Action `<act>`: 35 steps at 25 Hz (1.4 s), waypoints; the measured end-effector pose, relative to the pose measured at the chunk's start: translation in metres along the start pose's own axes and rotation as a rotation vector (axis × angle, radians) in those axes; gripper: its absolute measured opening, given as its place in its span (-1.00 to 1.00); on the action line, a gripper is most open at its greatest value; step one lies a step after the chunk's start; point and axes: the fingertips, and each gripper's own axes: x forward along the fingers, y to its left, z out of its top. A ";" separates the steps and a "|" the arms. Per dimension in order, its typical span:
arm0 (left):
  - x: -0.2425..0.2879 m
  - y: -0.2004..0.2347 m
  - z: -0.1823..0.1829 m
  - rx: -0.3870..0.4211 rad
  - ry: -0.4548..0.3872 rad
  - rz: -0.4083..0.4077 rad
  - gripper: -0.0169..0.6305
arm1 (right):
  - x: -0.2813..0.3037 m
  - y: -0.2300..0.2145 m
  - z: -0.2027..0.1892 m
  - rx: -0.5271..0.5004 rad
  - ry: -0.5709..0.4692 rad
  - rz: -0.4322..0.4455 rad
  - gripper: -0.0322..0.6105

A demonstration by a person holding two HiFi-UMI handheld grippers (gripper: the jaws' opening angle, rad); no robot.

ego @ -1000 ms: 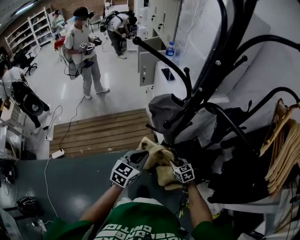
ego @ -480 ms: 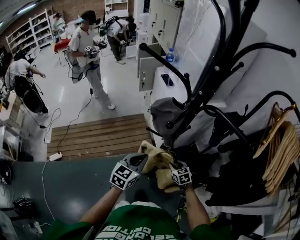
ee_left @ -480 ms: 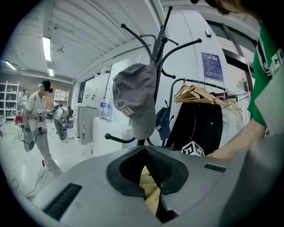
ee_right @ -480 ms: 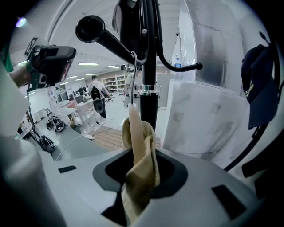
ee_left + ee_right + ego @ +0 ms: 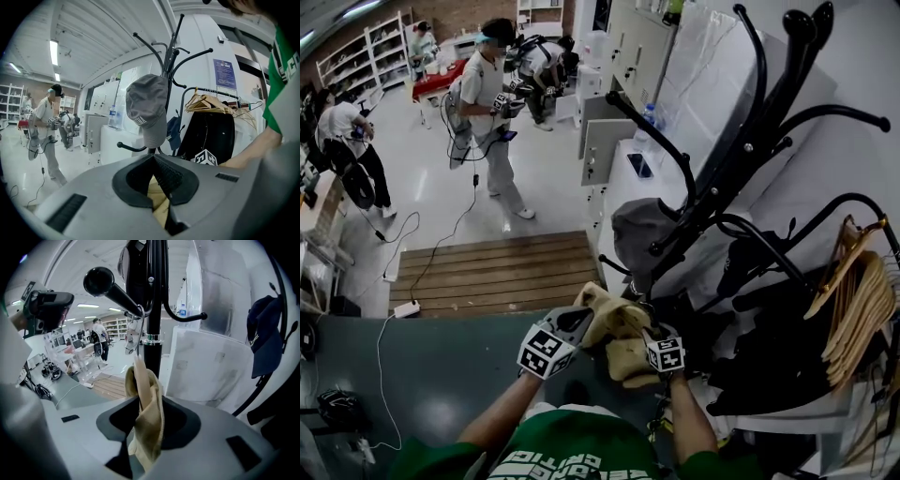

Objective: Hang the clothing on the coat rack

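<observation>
— Right gripper [image 5: 145, 401], how did its jaws stand?
— Apart, having just been opening, with the tan garment [image 5: 149, 427] loose between them.
— And the left gripper [image 5: 153, 161]?
— Clamped on that garment, low beside the black coat rack [image 5: 152, 310].

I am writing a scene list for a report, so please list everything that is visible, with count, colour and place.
coat rack: one, black, right of centre.
grey cap: one, grey, on a lower rack hook.
blue cap: one, dark blue, hanging right of the rack pole.
garment: one, tan, between the two grippers.
hangers: several, wooden, far right.
bottle: one, clear, on the white cabinet.
phone: one, dark, on the same cabinet.
platform: one, brown wood, on the floor.
people: four, mostly light tops, far floor.
left gripper: one, grey, jaws shut on the garment.
right gripper: one, grey, jaws have just been opening, garment between them.
</observation>
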 end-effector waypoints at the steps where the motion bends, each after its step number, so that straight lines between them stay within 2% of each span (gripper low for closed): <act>1: -0.002 0.001 0.001 -0.003 -0.005 0.002 -0.93 | -0.002 -0.001 0.001 0.000 -0.003 -0.007 -0.48; 12: -0.029 0.003 0.001 -0.011 -0.020 -0.021 -0.93 | -0.048 -0.004 0.011 0.047 -0.061 -0.115 -0.44; 20: -0.054 -0.009 0.000 0.014 -0.018 -0.073 -0.93 | -0.094 0.025 0.012 0.085 -0.109 -0.166 -0.44; 29: -0.098 -0.027 -0.018 0.009 -0.007 -0.091 -0.93 | -0.145 0.087 0.007 0.103 -0.161 -0.205 -0.81; 35: -0.130 -0.044 -0.037 0.008 0.007 -0.092 -0.93 | -0.180 0.137 0.013 0.115 -0.226 -0.178 -0.88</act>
